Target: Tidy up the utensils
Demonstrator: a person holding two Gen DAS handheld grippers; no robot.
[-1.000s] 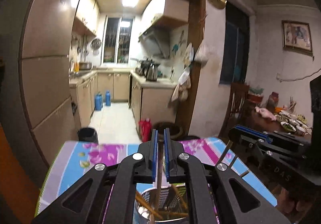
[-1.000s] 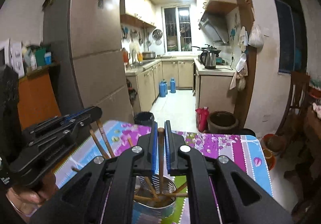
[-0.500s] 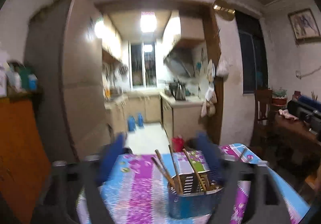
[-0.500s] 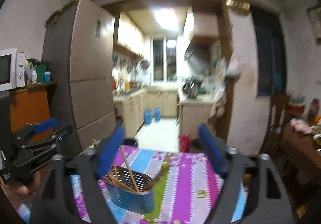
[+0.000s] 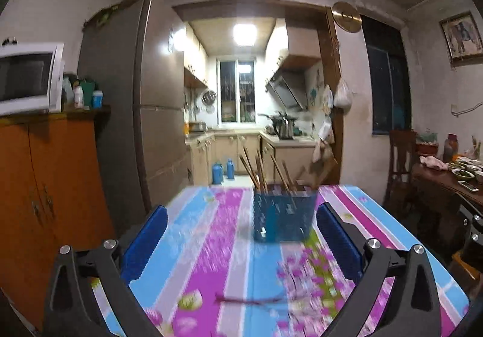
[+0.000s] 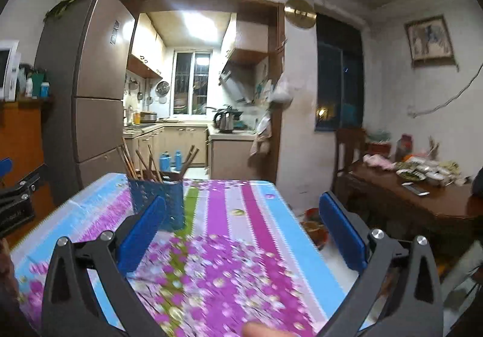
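Both claws have pulled back from the blue holder (image 5: 282,216) and have just been opening, left claw (image 5: 241,242) and right claw (image 6: 241,232) released, empty; chopsticks (image 5: 256,169) lean loosely in it on the tabletop (image 5: 211,231); a hasty return could tip it over.

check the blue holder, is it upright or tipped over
Upright. The blue holder stands on its base on the tablecloth, and the chopsticks stick up out of its open top.
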